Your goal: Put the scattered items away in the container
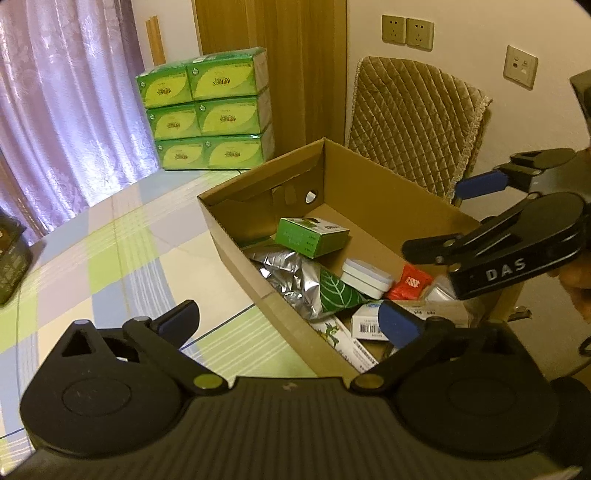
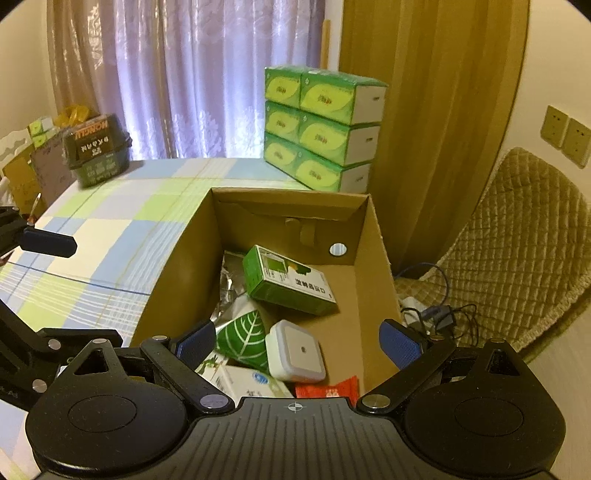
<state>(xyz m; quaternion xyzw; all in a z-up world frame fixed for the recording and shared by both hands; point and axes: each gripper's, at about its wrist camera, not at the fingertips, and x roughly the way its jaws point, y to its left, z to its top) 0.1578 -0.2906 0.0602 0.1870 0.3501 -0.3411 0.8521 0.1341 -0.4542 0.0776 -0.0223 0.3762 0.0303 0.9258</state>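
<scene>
An open cardboard box [image 1: 236, 236] stands on the checked tablecloth [image 1: 110, 251]. Inside lie a small green carton [image 1: 312, 236], a silver foil bag with a green leaf print [image 1: 295, 280], a white square case [image 1: 365, 277], a red packet [image 1: 408, 284] and a white barcoded carton [image 1: 369, 323]. My left gripper [image 1: 288, 321] is open and straddles the box's near wall, holding nothing. My right gripper [image 2: 297, 343] hangs open and unladen over the box [image 2: 173, 266], above the white case [image 2: 295, 356] and the leaf bag [image 2: 243, 338]. The green carton [image 2: 288, 284] lies further in.
A stack of green tissue boxes [image 1: 207, 110] stands at the table's far edge. A dark green tub [image 2: 98, 147] sits far left with bags behind it. A quilted chair [image 2: 509, 251] holding cables [image 2: 436, 314] stands right of the box. Wall sockets [image 1: 406, 33] are behind.
</scene>
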